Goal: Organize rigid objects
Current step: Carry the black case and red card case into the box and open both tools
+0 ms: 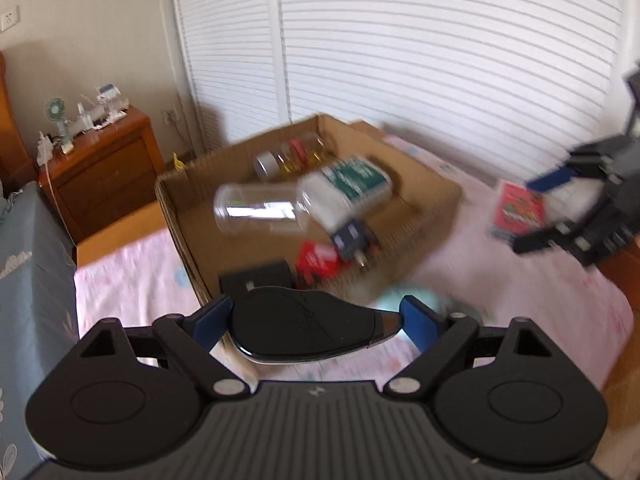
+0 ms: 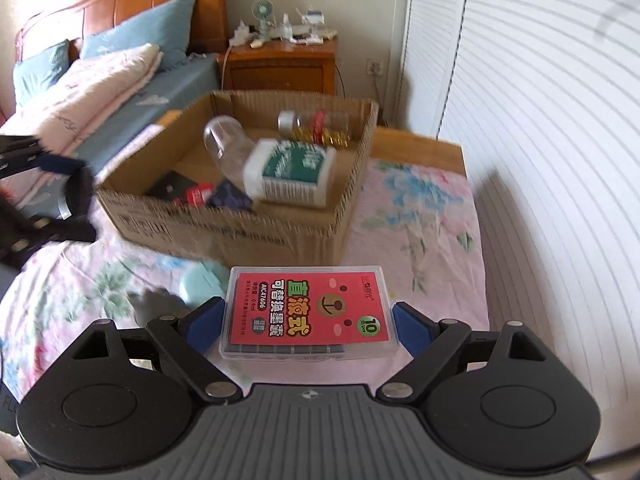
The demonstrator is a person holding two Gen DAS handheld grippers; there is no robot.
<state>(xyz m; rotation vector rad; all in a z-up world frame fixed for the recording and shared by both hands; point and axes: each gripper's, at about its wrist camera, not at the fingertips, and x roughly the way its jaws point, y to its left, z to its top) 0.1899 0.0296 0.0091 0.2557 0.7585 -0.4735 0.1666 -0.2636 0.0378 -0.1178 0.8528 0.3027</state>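
The cardboard box (image 2: 256,220) sits on the bed (image 2: 420,216) and contains a clear jar (image 2: 224,148), a white bottle with a green label (image 2: 292,172), a small silver-capped jar (image 2: 312,124), a black case (image 2: 172,186) and a red item (image 2: 198,194). The left gripper (image 1: 316,320) is clamped on a black glossy case (image 1: 308,328). The right gripper (image 2: 308,320) grips a clear box with a red label (image 2: 306,312). Both are held above the bed, in front of the box.

Both wrist views angle down, sharing the cardboard box (image 1: 304,196) nearby.
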